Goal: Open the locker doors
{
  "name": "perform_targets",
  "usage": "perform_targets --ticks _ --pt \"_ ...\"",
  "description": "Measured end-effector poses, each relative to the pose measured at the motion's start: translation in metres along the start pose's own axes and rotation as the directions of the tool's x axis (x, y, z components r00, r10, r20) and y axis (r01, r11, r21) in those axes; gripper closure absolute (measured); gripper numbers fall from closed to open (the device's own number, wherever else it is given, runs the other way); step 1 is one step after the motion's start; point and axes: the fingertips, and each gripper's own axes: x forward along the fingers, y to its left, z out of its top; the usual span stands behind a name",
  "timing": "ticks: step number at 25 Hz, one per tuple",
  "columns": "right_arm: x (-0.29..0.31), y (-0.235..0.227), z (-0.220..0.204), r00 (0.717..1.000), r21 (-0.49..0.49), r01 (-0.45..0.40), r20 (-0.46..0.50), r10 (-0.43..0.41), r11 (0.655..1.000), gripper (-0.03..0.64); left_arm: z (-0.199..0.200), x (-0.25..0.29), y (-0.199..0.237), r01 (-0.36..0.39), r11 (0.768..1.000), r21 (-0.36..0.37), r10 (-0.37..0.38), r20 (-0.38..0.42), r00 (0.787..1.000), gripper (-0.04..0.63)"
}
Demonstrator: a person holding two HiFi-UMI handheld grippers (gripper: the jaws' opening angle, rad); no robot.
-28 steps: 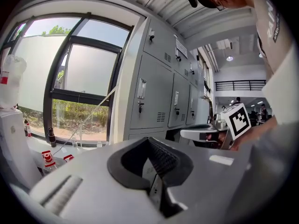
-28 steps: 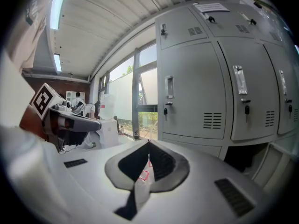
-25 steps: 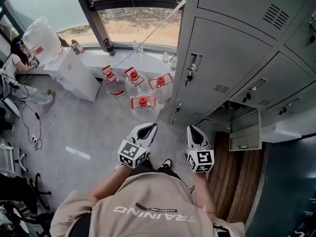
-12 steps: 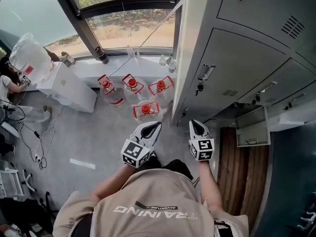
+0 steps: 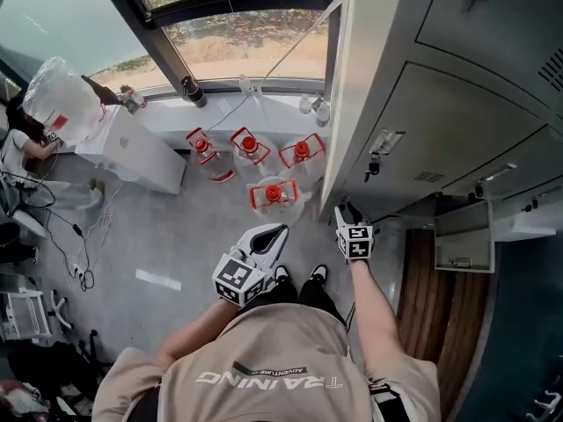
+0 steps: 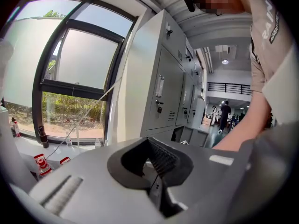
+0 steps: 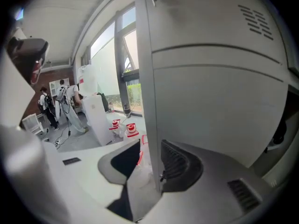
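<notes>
From the head view, the left gripper [image 5: 273,233] is a smooth white plastic shell with a black-and-white marker cube at its rear. Its jaws lie together, forming a closed loop round a dark hollow with nothing in it. Just ahead of its tips stand four clear water jugs [image 5: 274,196] with red caps and red handles, on a speckled grey floor [image 5: 158,227]. To its right, the right gripper [image 5: 347,211] sits with its tips at the foot of the lockers [image 5: 457,121], a bank of matt grey sheet-metal doors with slotted vents and small latches. Further right of that gripper, one low open door [image 5: 462,236] stands out from the bank.

In the left gripper view, the jaws meet along a thin seam. A black ribbed pad [image 6: 161,155] shows inside the rounded hollow. The lockers rise ahead and to the right, well apart from the tips. A tall dark-framed window [image 6: 79,64] fills the space ahead on the left. The person's arm [image 6: 247,125] reaches past on the right.

In the right gripper view, the jaws stand apart and have just been opening. The lockers' straight vertical corner edge [image 7: 150,125] runs down into the gap between them. The left jaw stands clear of it. The right jaw's dark ribbed pad [image 7: 175,164] lies close to the flat painted face of the lower door [image 7: 219,111]; I cannot tell if it touches.
</notes>
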Motion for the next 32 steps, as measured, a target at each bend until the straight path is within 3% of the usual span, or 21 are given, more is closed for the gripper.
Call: perform_targets --ticks 8,15,24,32 --pt "0.052 -0.020 -0.051 0.995 0.003 0.019 -0.094 -0.018 1.000 0.507 -0.023 -0.005 0.018 -0.073 0.997 -0.025 0.071 -0.077 0.994 0.588" --pt "0.071 -0.023 -0.042 0.998 -0.014 0.027 -0.051 -0.027 1.000 0.508 -0.028 -0.011 0.024 -0.086 0.996 -0.011 0.085 -0.105 0.991 0.588" --pt "0.070 -0.023 -0.037 0.998 -0.019 0.034 -0.050 -0.035 0.999 0.512 -0.039 -0.022 0.031 -0.079 0.997 -0.007 0.077 -0.135 0.988 0.588" --pt "0.018 -0.003 -0.070 0.998 -0.014 0.024 -0.065 -0.025 1.000 0.514 -0.037 -0.022 0.028 -0.019 1.000 0.013 0.020 -0.116 0.993 0.588"
